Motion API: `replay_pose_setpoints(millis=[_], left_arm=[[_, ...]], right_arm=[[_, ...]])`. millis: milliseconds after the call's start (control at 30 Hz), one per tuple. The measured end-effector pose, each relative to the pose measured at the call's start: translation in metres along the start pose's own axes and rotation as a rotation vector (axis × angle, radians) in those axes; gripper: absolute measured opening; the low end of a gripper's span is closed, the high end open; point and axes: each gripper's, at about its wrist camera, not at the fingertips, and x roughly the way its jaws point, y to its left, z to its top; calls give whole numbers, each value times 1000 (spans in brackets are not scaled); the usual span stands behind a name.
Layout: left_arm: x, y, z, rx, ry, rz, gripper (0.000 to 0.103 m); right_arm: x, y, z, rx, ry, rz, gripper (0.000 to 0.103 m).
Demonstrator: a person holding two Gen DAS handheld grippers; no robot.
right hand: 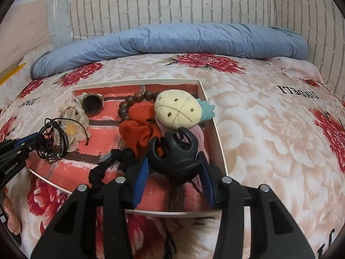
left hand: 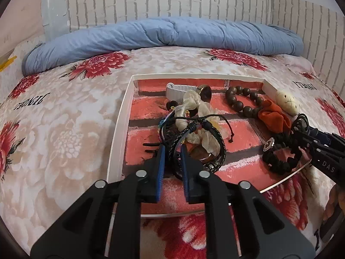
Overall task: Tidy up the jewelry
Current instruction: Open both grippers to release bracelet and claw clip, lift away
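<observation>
A white-rimmed tray (left hand: 120,116) lined with red brick print lies on the bed and holds jewelry. My left gripper (left hand: 172,151) is shut on a black braided leather bracelet (left hand: 202,149), also seen in the right wrist view (right hand: 54,144). My right gripper (right hand: 172,164) is shut on a black claw hair clip (right hand: 172,153). In the tray lie a wooden bead bracelet (left hand: 243,99), an orange scrunchie (left hand: 271,116), a black scrunchie (left hand: 280,161), a cream flower hair tie (left hand: 194,105), a watch (right hand: 91,104) and a cream plush pineapple (right hand: 177,109).
The bed has a floral blanket (right hand: 269,129). A rolled blue duvet (left hand: 172,34) lies along the far side against a white brick-pattern wall (right hand: 172,4). The tray's right rim (right hand: 217,133) is beside my right gripper.
</observation>
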Motion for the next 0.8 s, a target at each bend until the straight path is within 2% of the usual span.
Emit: replay_pose_setpoints(millis=[133, 267, 500, 533, 567, 633, 800], left_arm=[[1, -1, -1, 5, 0, 12, 22], [1, -3, -3, 14, -3, 22, 24], [3, 2, -4, -2, 7, 29, 41], [2, 2, -4, -5, 7, 31, 46], [2, 3, -4, -9, 8, 34, 48], [-3, 3, -4, -14, 2, 36, 54], [-31, -3, -9, -15, -38, 20, 69]], right_arm=[[2, 0, -2, 3, 11, 2, 45], [3, -1, -3, 5, 13, 3, 45], [2, -3, -4, 10, 27, 13, 46], [0, -4, -5, 11, 28, 20, 48], [-3, -4, -5, 10, 23, 17, 57], [-11, -2, -6, 1, 7, 7, 65], [-34, 3, -9, -26, -24, -10, 81]])
